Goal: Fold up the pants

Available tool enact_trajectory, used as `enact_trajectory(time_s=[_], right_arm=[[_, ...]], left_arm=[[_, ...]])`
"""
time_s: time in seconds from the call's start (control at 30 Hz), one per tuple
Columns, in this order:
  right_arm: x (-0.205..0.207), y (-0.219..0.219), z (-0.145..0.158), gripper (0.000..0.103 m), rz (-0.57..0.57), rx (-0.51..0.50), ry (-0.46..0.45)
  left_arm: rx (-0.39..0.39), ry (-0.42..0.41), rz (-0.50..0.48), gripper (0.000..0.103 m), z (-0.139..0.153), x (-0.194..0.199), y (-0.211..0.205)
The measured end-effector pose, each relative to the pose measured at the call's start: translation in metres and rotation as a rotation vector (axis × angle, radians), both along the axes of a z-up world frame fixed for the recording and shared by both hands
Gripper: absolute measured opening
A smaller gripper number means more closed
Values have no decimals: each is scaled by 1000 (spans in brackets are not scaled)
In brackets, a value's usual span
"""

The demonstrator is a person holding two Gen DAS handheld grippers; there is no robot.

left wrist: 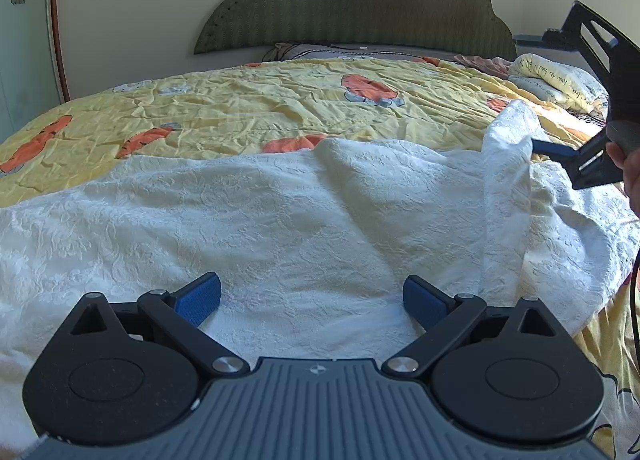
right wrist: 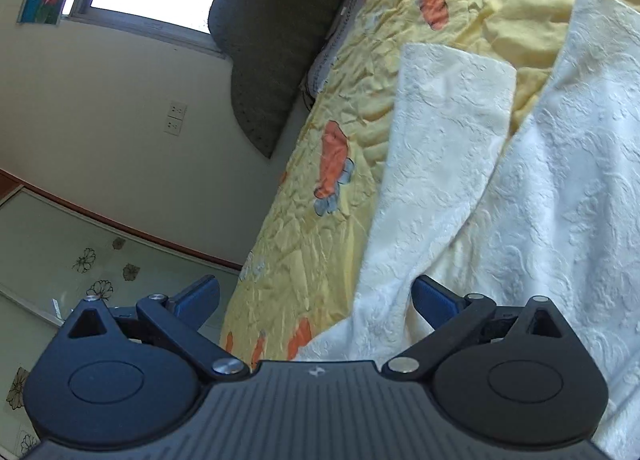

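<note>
White embossed pants (left wrist: 280,220) lie spread across the yellow quilt (left wrist: 240,100) on the bed, flat enough to give a base for folding. Over the near fabric hovers the left claw (left wrist: 312,298), its jaws wide apart and gripping nothing. At the cloth's raised right edge sits the right claw (right wrist: 316,300), also spread; one finger (left wrist: 550,149) touches that lifted flap, probably to take it and fold it over.

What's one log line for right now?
left gripper open, over pants | right gripper open, at pants edge | pants on bed
</note>
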State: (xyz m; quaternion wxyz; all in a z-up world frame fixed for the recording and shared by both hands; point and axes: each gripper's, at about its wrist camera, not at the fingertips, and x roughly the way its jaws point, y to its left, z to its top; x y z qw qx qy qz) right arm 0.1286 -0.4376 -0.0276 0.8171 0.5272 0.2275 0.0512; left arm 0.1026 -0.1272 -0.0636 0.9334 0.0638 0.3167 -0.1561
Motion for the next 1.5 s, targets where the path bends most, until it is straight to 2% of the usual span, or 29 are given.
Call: enact_trajectory(time_s=[0.07, 0.13, 0.2, 0.23, 0.27, 0.37, 0.47, 0.57, 0.67, 0.77, 0.9, 1.1, 1.27, 1.37, 1.5], right_arm=[[11, -4, 3, 103, -13, -72, -34], [20, -12, 1, 103, -63, -131, -30], [25, -24, -3, 103, -127, -160, 25], [25, -30, -6, 103, -164, -152, 76], [23, -36, -10, 103, -181, -118, 83], [18, -42, -14, 103, -138, -71, 38], [9, -40, -8, 103, -156, -69, 73], [-3, -38, -9, 103, -134, 17, 95], [-5, -32, -14, 103, -57, 50, 138], [-2, -26, -9, 103, -22, 6, 106], [6, -24, 1, 103, -12, -32, 17], [31, -24, -6, 103, 6, -27, 50], [5, -15, -1, 103, 2, -17, 47], [-16, -9, -3, 103, 44, 23, 45], [-13, -4, -13, 103, 97, 73, 68]], left_arm=[[2, -1, 0, 99, 0, 0, -1], [0, 0, 0, 99, 0, 0, -1], [-7, -10, 2, 96, 1, -2, 0], [-13, -22, 2, 94, 4, -5, 2], [-10, -28, -6, 93, 6, -7, 2], [-4, -63, -89, 94, 24, -21, -10], [102, -120, -246, 94, 38, -34, -43], [230, -226, -376, 95, 36, -46, -76], [347, -263, -409, 93, 24, -46, -104], [394, -263, -393, 89, 13, -40, -117], [370, -293, -304, 89, 15, -28, -116], [357, -258, -198, 88, 18, -3, -107], [379, -275, -234, 84, 18, -8, -106], [363, -251, -326, 77, 14, -12, -110], [376, -256, -362, 64, 8, -15, -121]])
